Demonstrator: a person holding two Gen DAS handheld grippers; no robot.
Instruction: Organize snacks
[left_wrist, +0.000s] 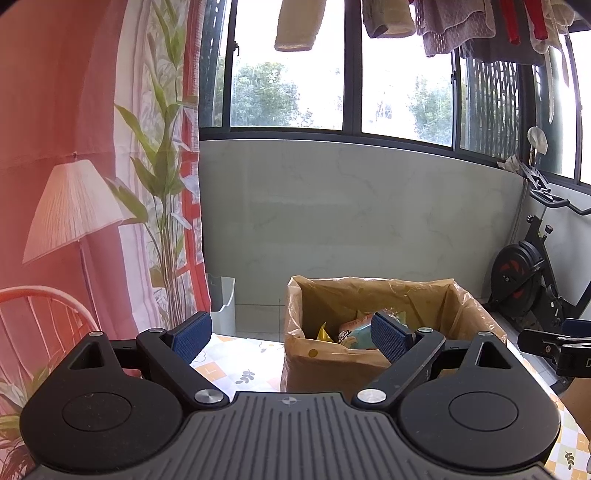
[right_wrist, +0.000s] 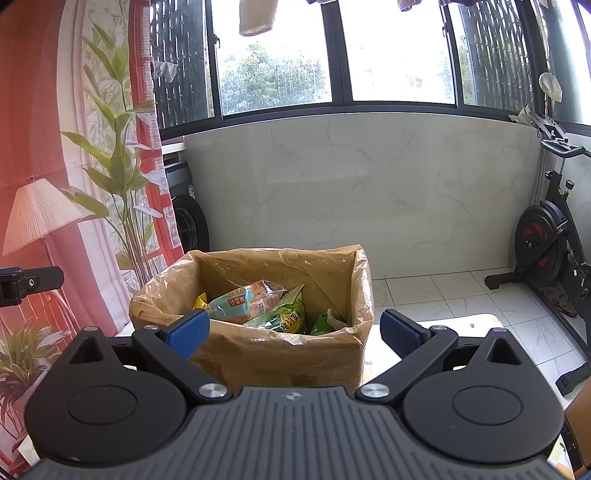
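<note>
Nearest, the left gripper (left_wrist: 291, 332) and right gripper (right_wrist: 295, 330) both hang released, jaws spread wide and holding nothing, just short of the cardboard box (right_wrist: 280, 354) on the table (left_wrist: 236, 365). The box, lined with a loose plastic bag (right_wrist: 364, 295), sits toward the table's far edge and holds the snack packets (right_wrist: 258, 302). A finger lowered carelessly could snag that liner or nudge the box off the far edge. The tabletop is mostly hidden, and packets deeper in the box are covered.
</note>
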